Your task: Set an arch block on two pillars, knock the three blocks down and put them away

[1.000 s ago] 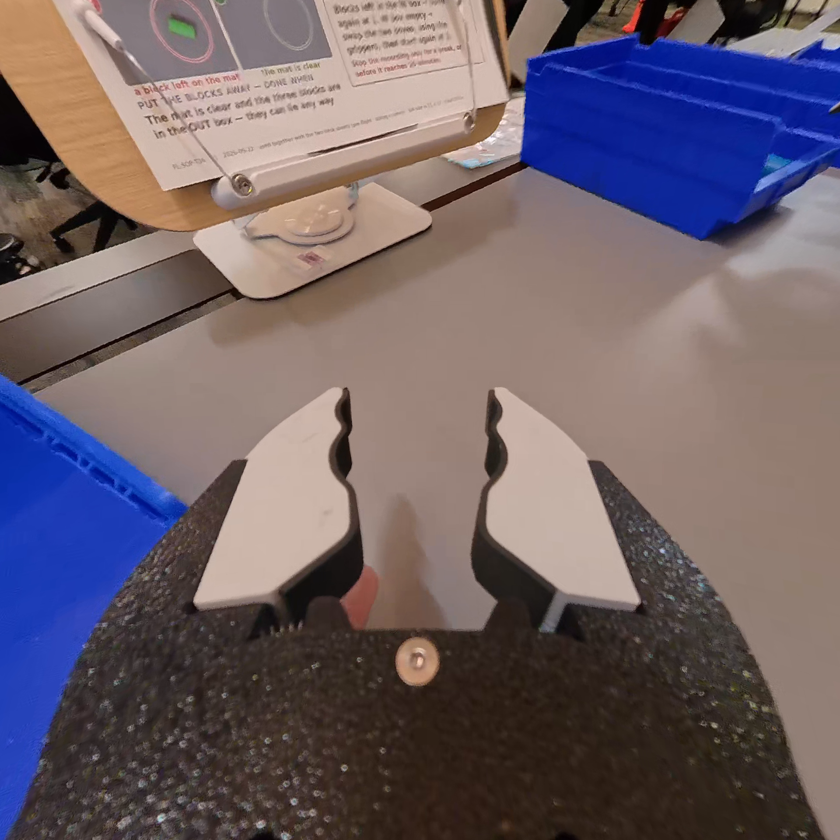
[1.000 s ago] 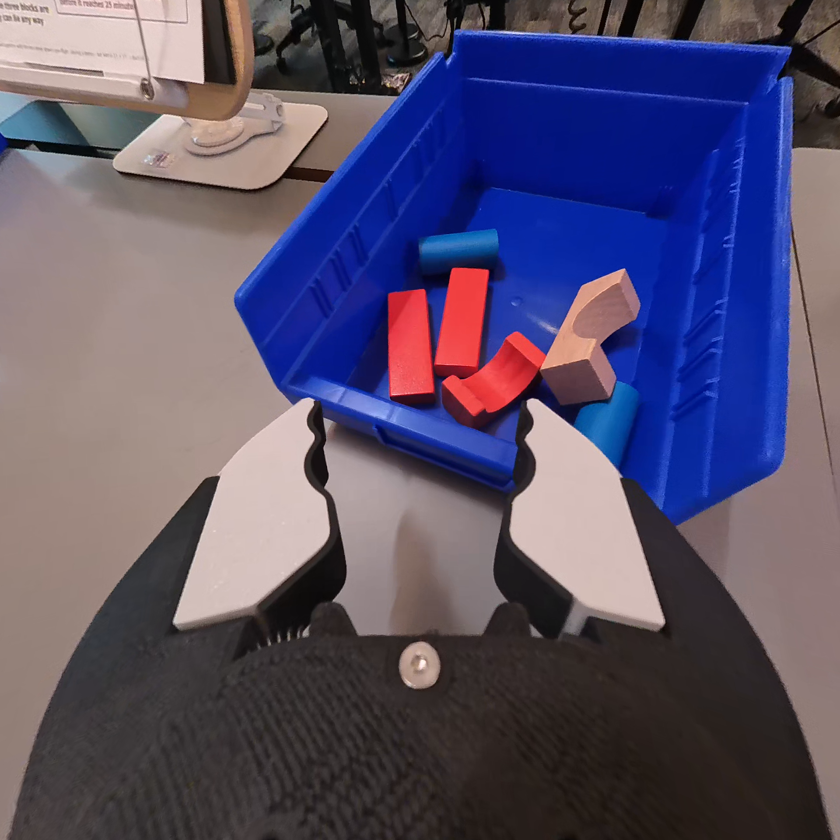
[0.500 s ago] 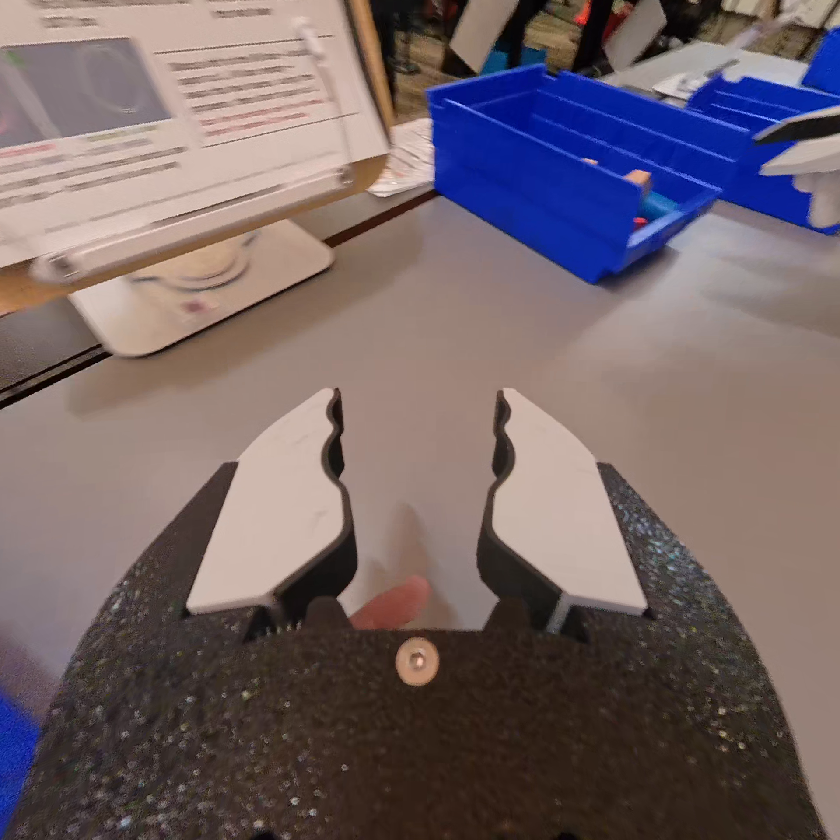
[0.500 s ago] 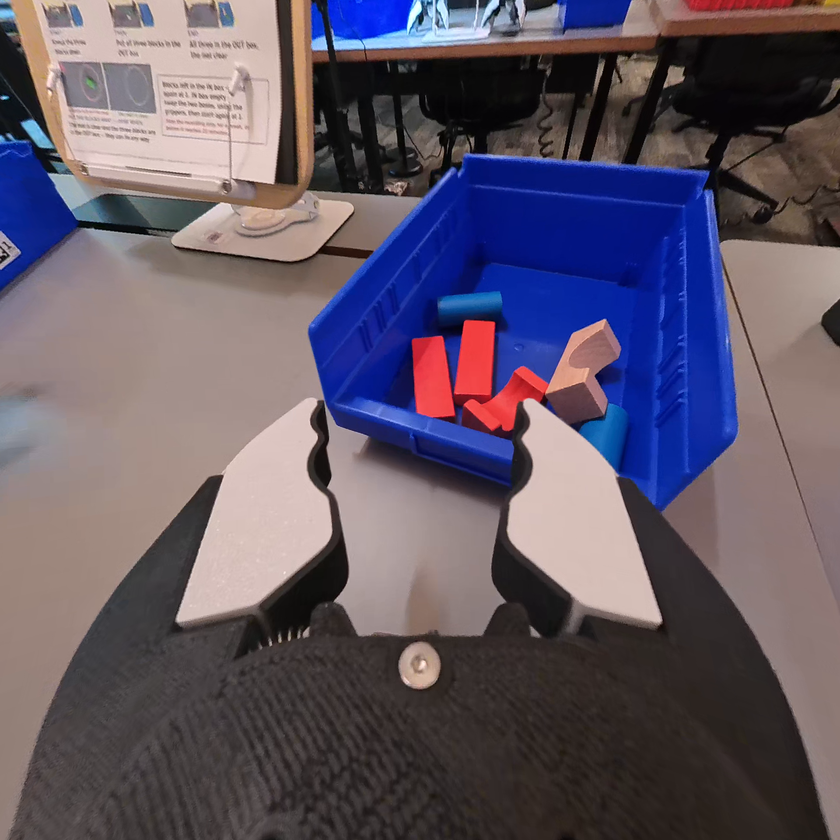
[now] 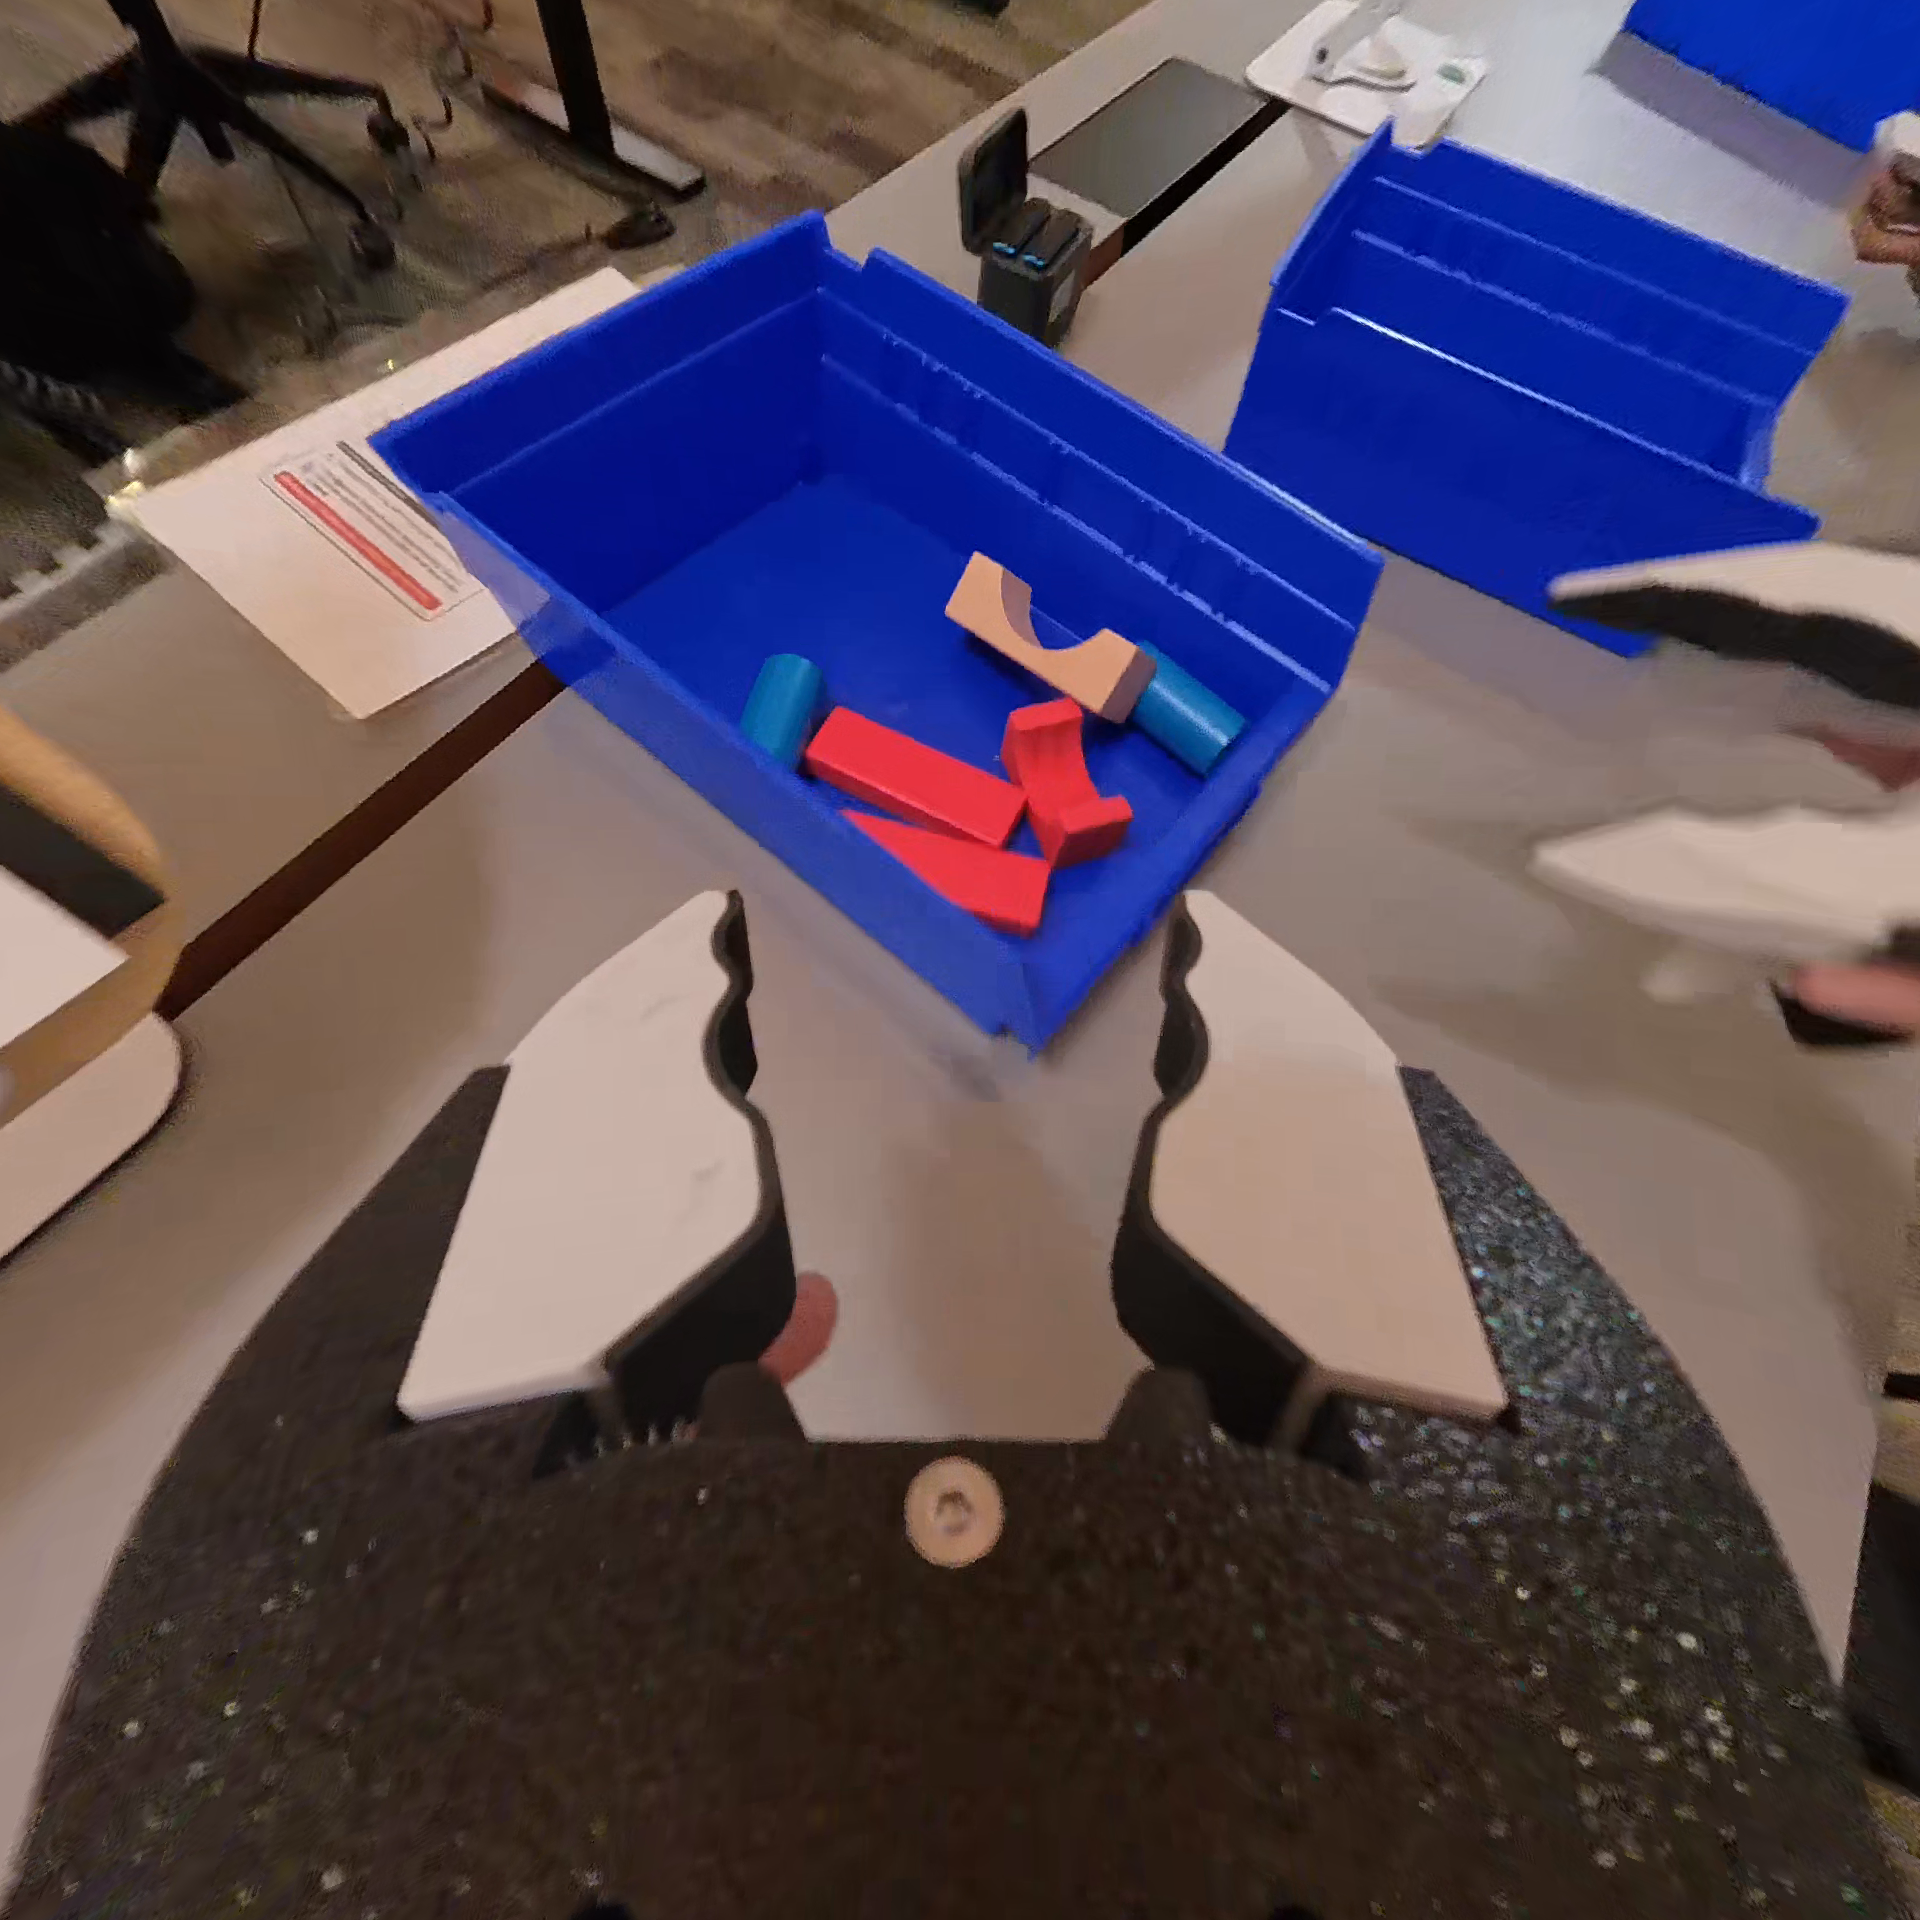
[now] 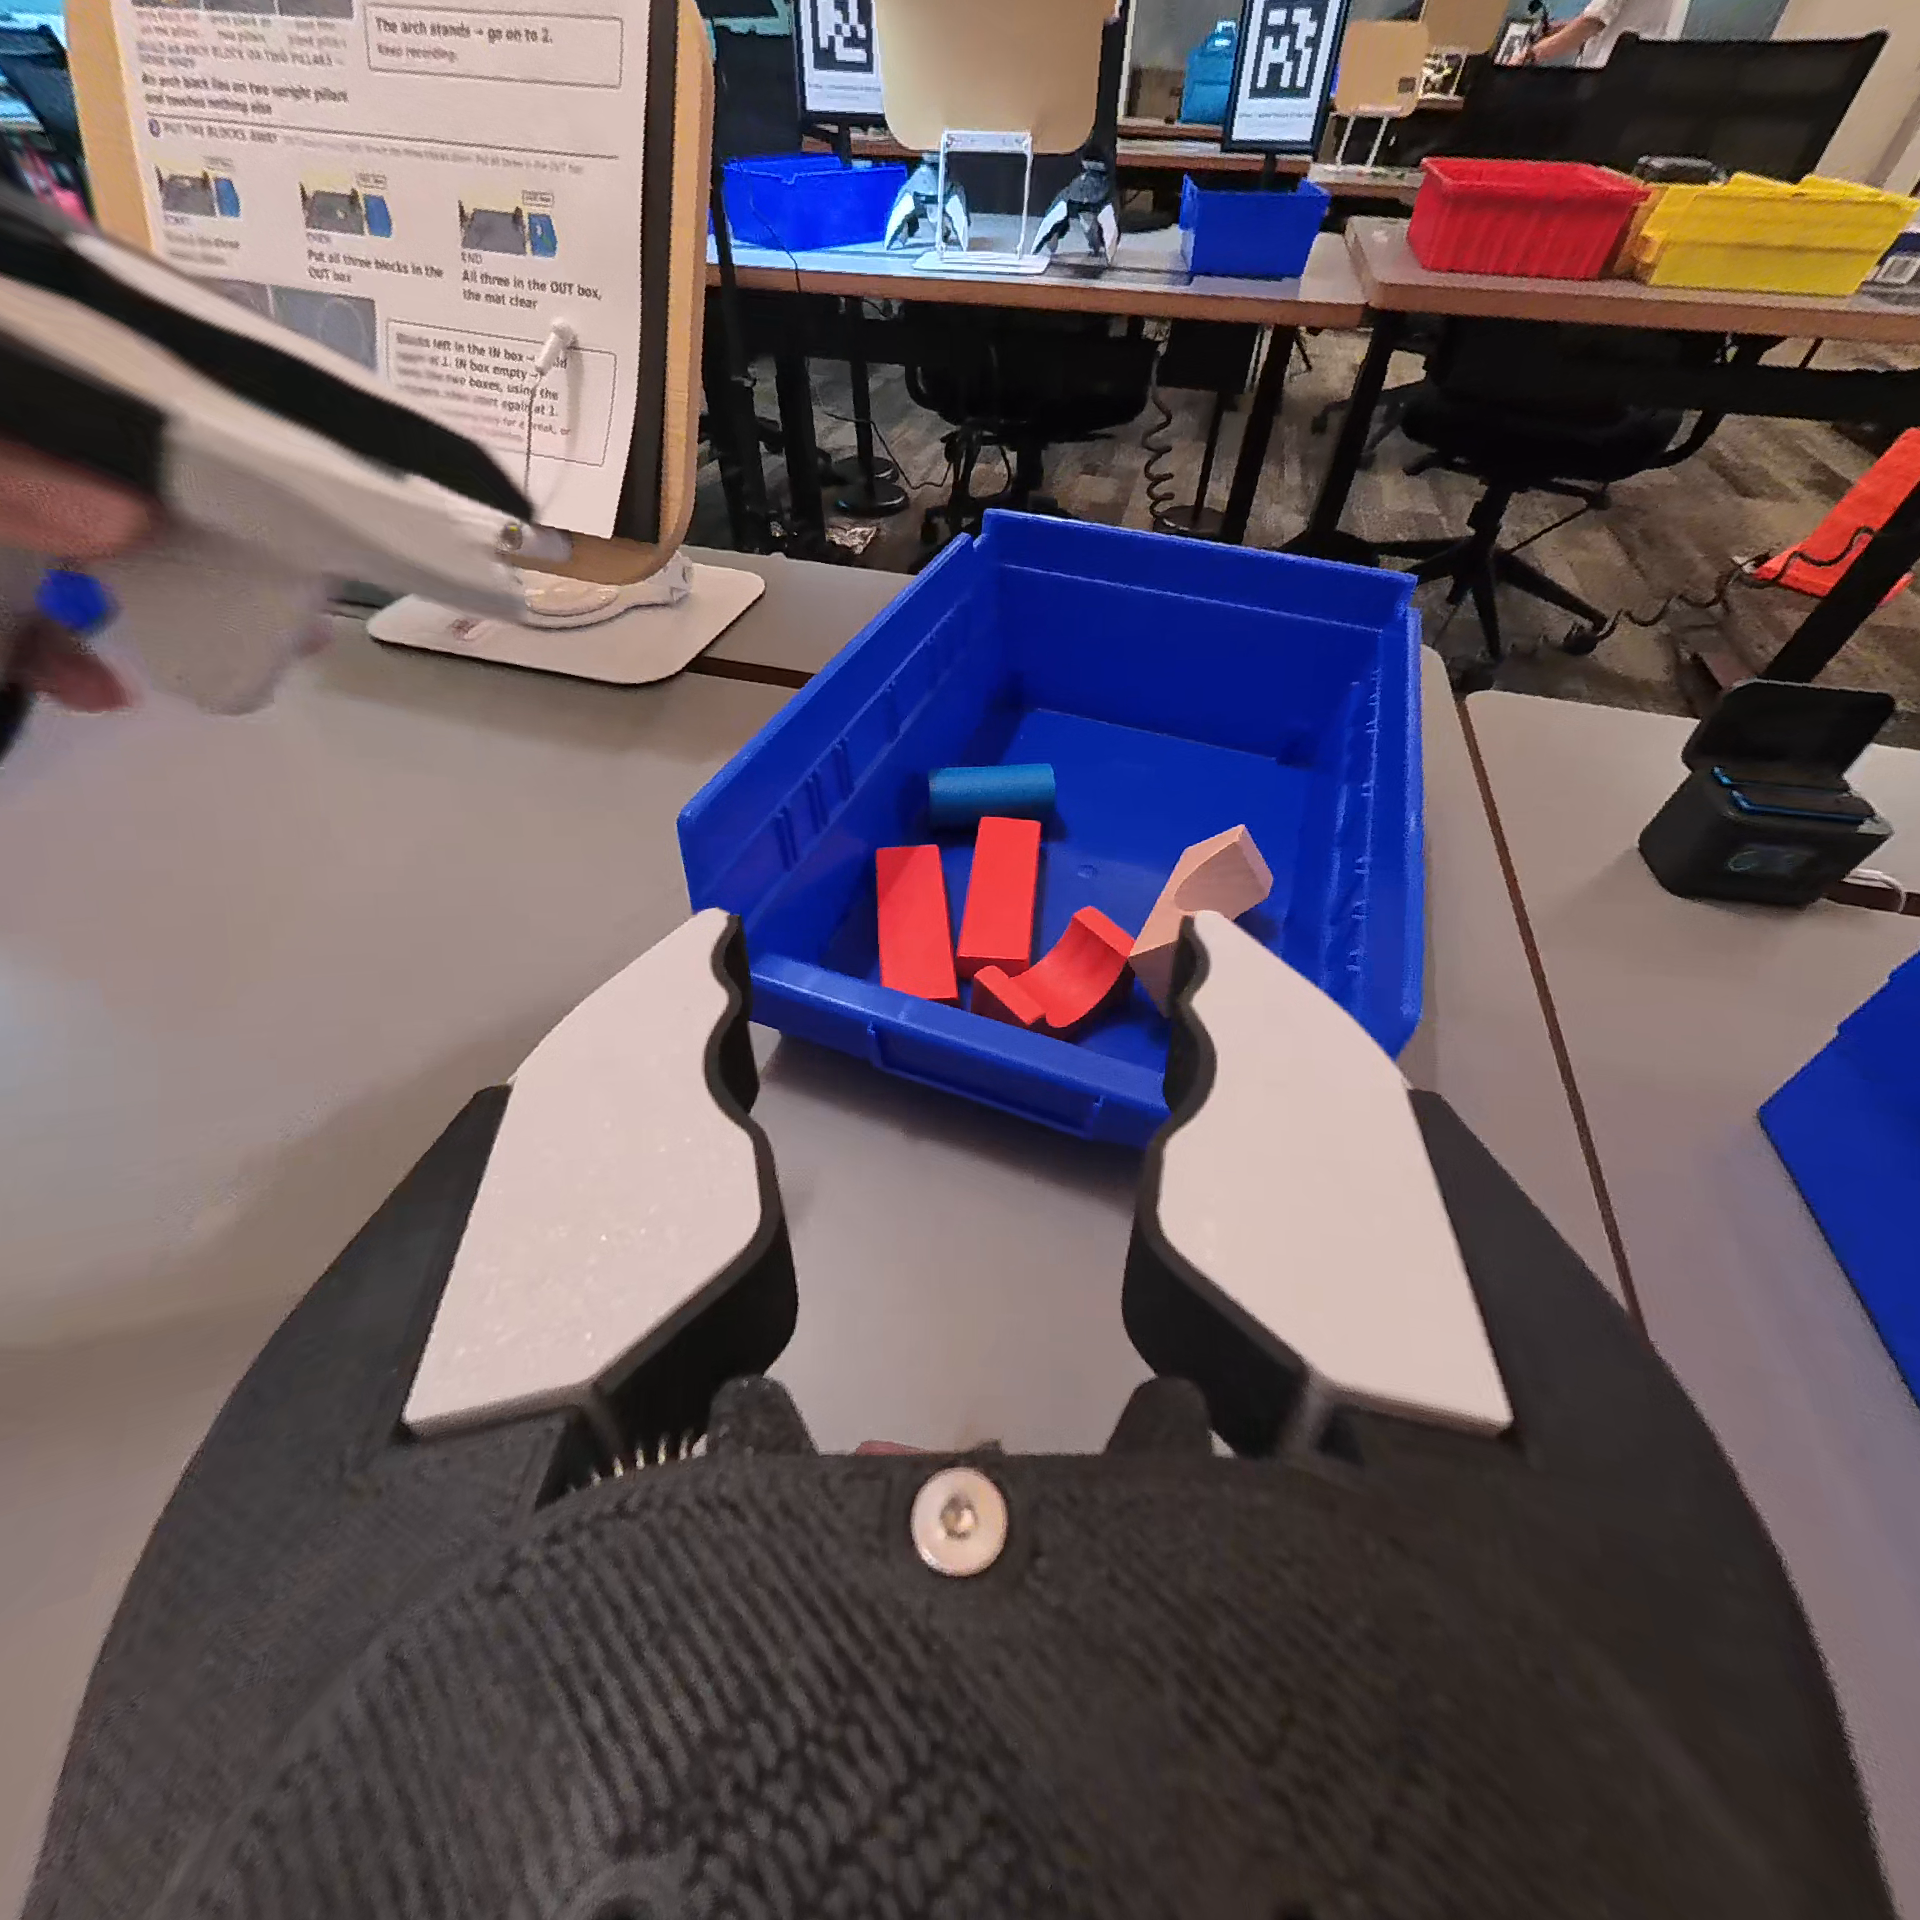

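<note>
A blue bin [image 5: 665, 540] [image 6: 1382, 831] stands on the grey table. It holds two red flat blocks [image 5: 914, 774] [image 6: 914, 920], a red arch block [image 5: 1065, 795] [image 6: 1060, 982], a wooden arch block [image 5: 1049, 649] [image 6: 1210, 878] and two blue cylinders [image 5: 779, 707] [image 6: 992, 793]. My left gripper [image 5: 951, 935] is open and empty, just short of the bin's near corner; it also shows blurred at the left of the right wrist view [image 6: 260, 447]. My right gripper [image 6: 956, 951] is open and empty above the bin's front wall; it shows blurred at the right of the left wrist view [image 5: 1745, 748].
A second blue bin [image 5: 1507, 395] stands beyond the first. A black case [image 5: 1023, 265] [image 6: 1766, 810] sits near the table seam. An instruction board on a white stand [image 6: 416, 260] is at the back left. A paper sheet [image 5: 343, 561] lies on the neighbouring table.
My left gripper has swung right and up, from facing the instruction board to looking down on the bin of blocks. My right gripper has drawn back and risen. Both stay open.
</note>
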{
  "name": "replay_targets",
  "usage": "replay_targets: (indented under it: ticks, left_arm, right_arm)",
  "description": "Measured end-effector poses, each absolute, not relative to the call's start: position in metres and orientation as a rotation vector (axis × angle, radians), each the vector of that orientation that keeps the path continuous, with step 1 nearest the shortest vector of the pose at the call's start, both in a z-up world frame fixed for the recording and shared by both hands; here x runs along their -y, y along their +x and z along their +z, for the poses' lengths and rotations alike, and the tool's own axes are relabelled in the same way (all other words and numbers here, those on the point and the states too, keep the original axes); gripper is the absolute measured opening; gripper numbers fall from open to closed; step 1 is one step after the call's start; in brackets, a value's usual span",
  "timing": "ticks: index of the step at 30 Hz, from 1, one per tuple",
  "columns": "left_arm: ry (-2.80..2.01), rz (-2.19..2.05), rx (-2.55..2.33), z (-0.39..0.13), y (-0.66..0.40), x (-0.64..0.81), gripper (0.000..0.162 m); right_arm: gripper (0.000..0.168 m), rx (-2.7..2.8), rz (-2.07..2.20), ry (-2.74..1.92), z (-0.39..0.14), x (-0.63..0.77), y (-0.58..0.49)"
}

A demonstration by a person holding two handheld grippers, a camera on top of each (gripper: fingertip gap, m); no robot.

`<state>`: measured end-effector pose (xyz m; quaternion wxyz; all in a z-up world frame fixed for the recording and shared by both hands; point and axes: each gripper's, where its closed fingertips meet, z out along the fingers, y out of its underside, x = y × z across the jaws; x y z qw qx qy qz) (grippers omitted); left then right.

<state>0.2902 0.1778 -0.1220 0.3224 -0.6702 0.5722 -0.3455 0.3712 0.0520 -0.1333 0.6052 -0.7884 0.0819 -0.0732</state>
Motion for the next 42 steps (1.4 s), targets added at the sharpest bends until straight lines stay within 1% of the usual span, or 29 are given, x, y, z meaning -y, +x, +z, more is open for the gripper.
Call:
replay_targets:
  ticks: [1,5,6,12,13,15,16,17,18,19,20,25,33,42]
  left_arm:
    - [-1.804,-0.907,-1.487,-0.125,0.304,-0.181,0.075]
    - [-2.058,-0.866,-1.401,-0.154,0.347,-0.199,0.081]
    - [-2.108,-0.819,-1.369,-0.163,0.353,-0.207,0.078]
    - [-2.338,-0.591,-1.259,-0.212,0.370,-0.235,0.079]
    - [-2.365,-0.562,-1.243,-0.219,0.372,-0.239,0.078]
    - [-2.399,-0.483,-1.225,-0.233,0.373,-0.247,0.070]
    - [-2.409,-0.448,-1.214,-0.240,0.373,-0.251,0.071]
    - [-2.431,-0.462,-1.196,-0.246,0.375,-0.250,0.065]
    - [-2.456,-0.521,-1.175,-0.249,0.379,-0.246,0.048]
    - [-2.461,-0.577,-1.164,-0.248,0.383,-0.242,0.027]
    - [-2.447,-0.575,-1.168,-0.248,0.385,-0.241,0.019]
    - [-2.338,-0.339,-1.207,-0.248,0.373,-0.251,0.007]
    - [-2.294,-0.385,-1.311,-0.248,0.325,-0.253,0.007]
    - [-2.281,-0.441,-1.368,-0.248,0.209,-0.249,0.006]
  right_arm:
    - [0.078,-0.188,-0.169,-1.822,-0.133,-0.052,0.371]
    - [0.078,-0.176,-0.161,-1.830,-0.135,-0.052,0.371]
    - [0.078,-0.175,-0.155,-1.828,-0.135,-0.052,0.370]
    - [0.077,-0.166,-0.134,-1.809,-0.133,-0.054,0.366]
    - [0.077,-0.164,-0.130,-1.813,-0.135,-0.056,0.366]
    - [0.077,-0.156,-0.116,-1.829,-0.138,-0.058,0.363]
    - [0.077,-0.147,-0.111,-1.830,-0.137,-0.059,0.360]
    - [0.077,-0.137,-0.112,-1.826,-0.137,-0.059,0.359]
    - [0.077,-0.130,-0.120,-1.820,-0.135,-0.059,0.359]
    - [0.077,-0.130,-0.129,-1.816,-0.134,-0.059,0.360]
    - [0.077,-0.136,-0.131,-1.818,-0.135,-0.058,0.361]
    - [0.077,-0.161,-0.130,-1.812,-0.133,-0.051,0.365]
    - [0.077,-0.181,-0.154,-1.815,-0.133,-0.046,0.372]
    - [0.077,-0.128,-0.178,-1.821,-0.128,-0.053,0.357]
